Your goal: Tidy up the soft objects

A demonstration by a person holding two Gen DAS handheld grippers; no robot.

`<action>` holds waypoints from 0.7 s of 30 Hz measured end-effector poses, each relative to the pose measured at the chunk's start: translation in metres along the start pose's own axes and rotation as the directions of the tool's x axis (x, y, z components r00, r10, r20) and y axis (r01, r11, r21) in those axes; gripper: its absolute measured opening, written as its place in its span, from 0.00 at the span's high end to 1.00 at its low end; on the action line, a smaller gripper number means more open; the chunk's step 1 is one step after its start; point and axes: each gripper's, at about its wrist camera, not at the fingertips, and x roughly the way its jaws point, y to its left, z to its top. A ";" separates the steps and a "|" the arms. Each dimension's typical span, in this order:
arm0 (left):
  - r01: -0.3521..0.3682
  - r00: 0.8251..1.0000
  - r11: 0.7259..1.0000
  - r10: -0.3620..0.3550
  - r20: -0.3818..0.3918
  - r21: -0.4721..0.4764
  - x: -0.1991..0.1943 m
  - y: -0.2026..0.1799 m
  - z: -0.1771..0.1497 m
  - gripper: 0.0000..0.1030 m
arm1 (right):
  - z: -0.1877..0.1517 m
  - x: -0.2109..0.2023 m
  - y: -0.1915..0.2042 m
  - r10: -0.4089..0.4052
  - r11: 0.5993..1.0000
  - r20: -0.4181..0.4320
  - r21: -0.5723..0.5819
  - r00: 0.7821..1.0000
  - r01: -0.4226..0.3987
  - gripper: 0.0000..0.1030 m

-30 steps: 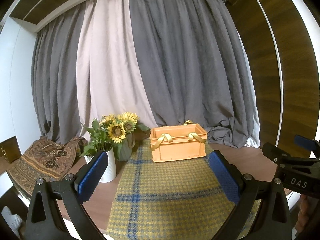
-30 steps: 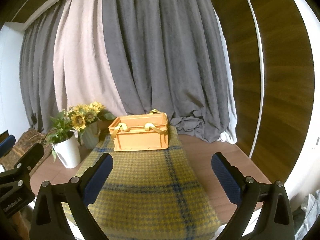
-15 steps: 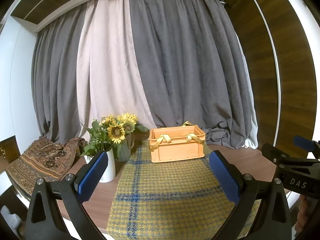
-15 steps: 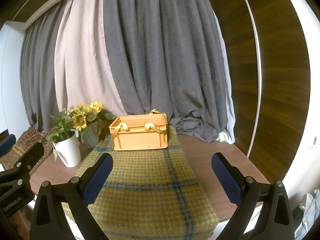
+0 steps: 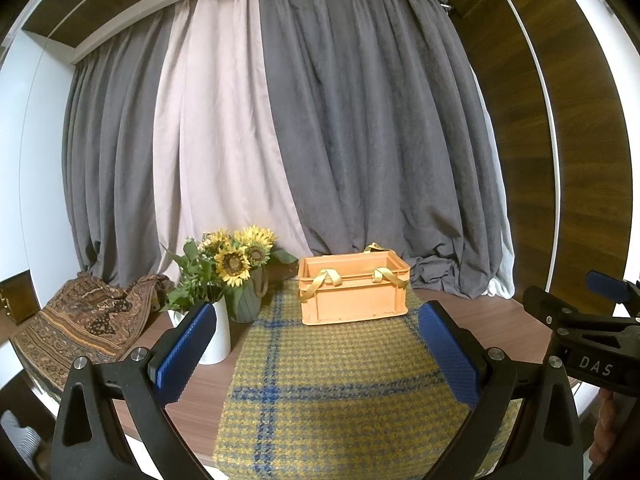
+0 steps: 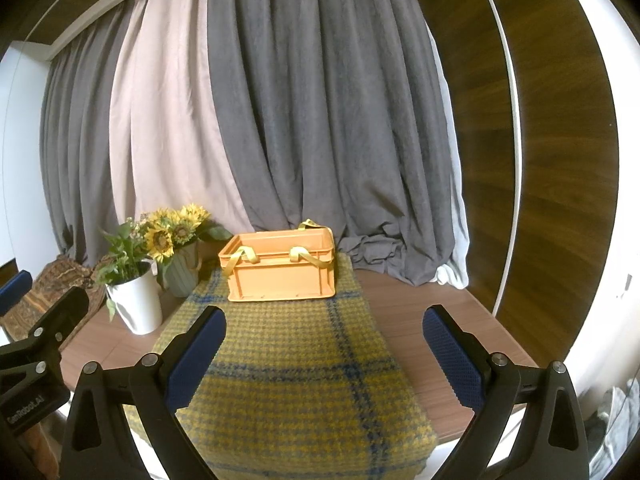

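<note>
The left gripper [image 5: 316, 354] and right gripper [image 6: 324, 354] are spread, empty. The orange plastic crate [image 5: 354, 288] sits mid-frame on the yellow-blue checked wool blanket [image 5: 320, 380]. Only the left view shows the whole brown patterned cloth [image 5: 84, 326], lower left.

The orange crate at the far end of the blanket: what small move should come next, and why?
Probably bring both grippers forward toward the orange crate. The left gripper and right gripper are open, empty and well short of it, above the yellow plaid blanket.
</note>
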 end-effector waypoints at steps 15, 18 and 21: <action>0.000 1.000 1.000 0.000 0.003 -0.002 -0.001 -0.001 0.001 0.00 | 0.001 -0.004 -0.001 -0.001 1.000 0.004 -0.002 1.000 0.001 0.03; 0.000 1.000 1.000 0.000 0.004 -0.004 -0.001 -0.001 0.002 0.00 | 0.001 -0.002 0.000 0.000 1.000 0.003 0.000 1.000 0.000 0.03; 0.001 1.000 1.000 -0.001 0.003 -0.003 -0.001 -0.001 0.002 0.00 | 0.003 -0.004 -0.001 0.001 1.000 0.003 -0.001 1.000 -0.001 0.03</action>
